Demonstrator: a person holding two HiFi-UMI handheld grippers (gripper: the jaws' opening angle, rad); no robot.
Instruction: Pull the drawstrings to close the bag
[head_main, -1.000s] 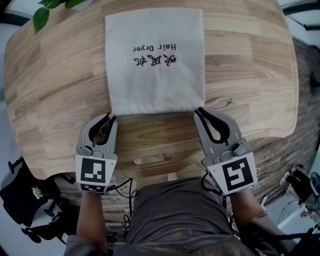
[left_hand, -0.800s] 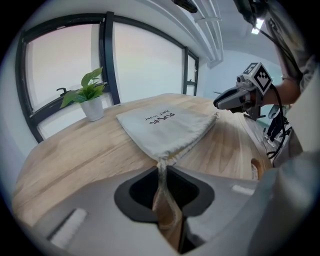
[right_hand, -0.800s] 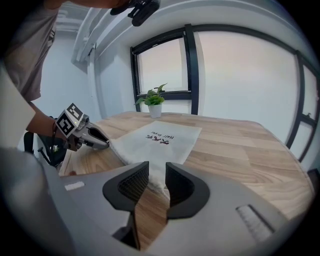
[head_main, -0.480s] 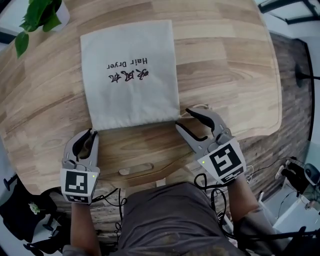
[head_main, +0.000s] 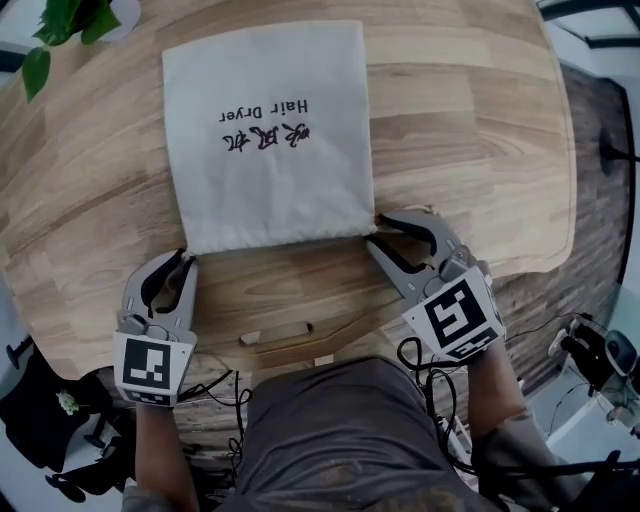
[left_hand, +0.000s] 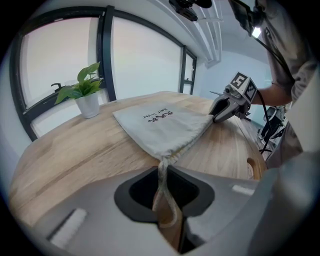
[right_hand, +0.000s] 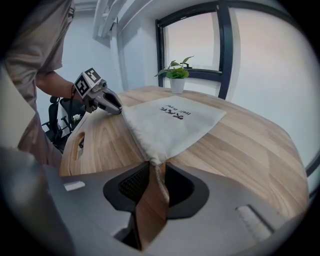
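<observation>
- My left gripper (head_main: 185, 262), at the bag's (head_main: 270, 150) near left corner, pinches the left drawstring (left_hand: 162, 175).
- My right gripper (head_main: 376, 230) has its jaws slightly apart around the right drawstring (right_hand: 161, 175).
- The print (head_main: 264, 111) reads "Hair Dryer".

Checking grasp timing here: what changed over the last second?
The right gripper opened its jaws, which now straddle the right drawstring at the bag corner. The left gripper stays shut on the left drawstring; bag still flat, uncinched.

The plant (head_main: 72, 22) runs off the head view's top edge. The left drawstring (left_hand: 160, 177) sinks between the left tongs (left_hand: 164, 169), end hidden.
</observation>
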